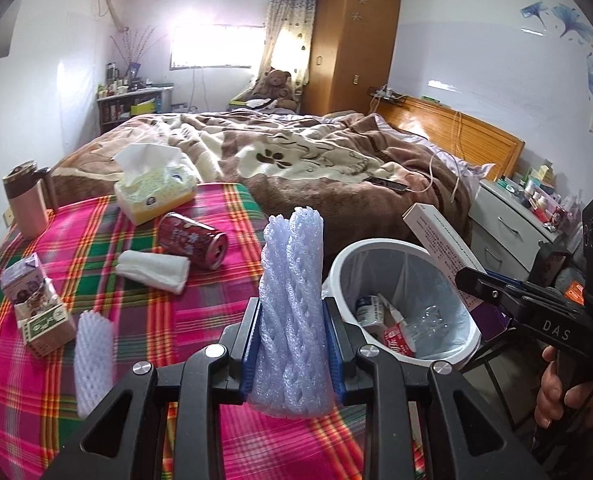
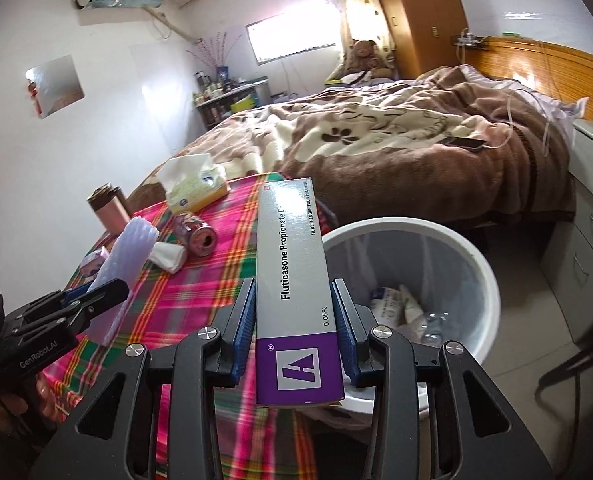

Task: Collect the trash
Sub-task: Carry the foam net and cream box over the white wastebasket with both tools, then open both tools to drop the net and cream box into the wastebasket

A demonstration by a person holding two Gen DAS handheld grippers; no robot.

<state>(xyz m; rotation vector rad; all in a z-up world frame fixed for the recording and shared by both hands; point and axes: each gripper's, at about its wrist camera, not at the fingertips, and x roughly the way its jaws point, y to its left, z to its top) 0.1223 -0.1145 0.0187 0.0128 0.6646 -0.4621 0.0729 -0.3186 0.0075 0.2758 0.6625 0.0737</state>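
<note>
The left gripper (image 1: 292,340) was clenched on a foam fruit net (image 1: 292,312), the blue pads pressing its lower sides and the sleeve standing upright out of the jaws. It was judged very light, soft and springy; it had flattened between the pads and would likely catch on anything rough. The hold low on its body looked adequate.

The right gripper (image 2: 294,328) was grasping a medicine carton (image 2: 292,264) across its narrow width near the purple end, with most of the length projecting forward. The carton was judged light, stiff along its length, smooth-faced and easily crushed if squeezed harder. Held so near one end, it could pivot.

Both items were held off the table, beside the white bin (image 1: 342,258). The bin stood just off the table's right edge, lined with a clear bag and already holding crumpled packets and a plastic bottle.

A plaid cloth (image 1: 96,240) covered the table. On it lay a second foam net (image 1: 92,352) near the near-left edge, a small carton (image 1: 36,304) at the left edge, a folded white tissue (image 1: 152,270) and a tipped red can (image 1: 192,240) towards the middle, a tissue box (image 1: 156,190) and a pink flask (image 1: 26,204) along the far edge.

Beyond was a bed (image 1: 316,160) with a brown blanket, a wardrobe (image 1: 354,44) and a window.
</note>
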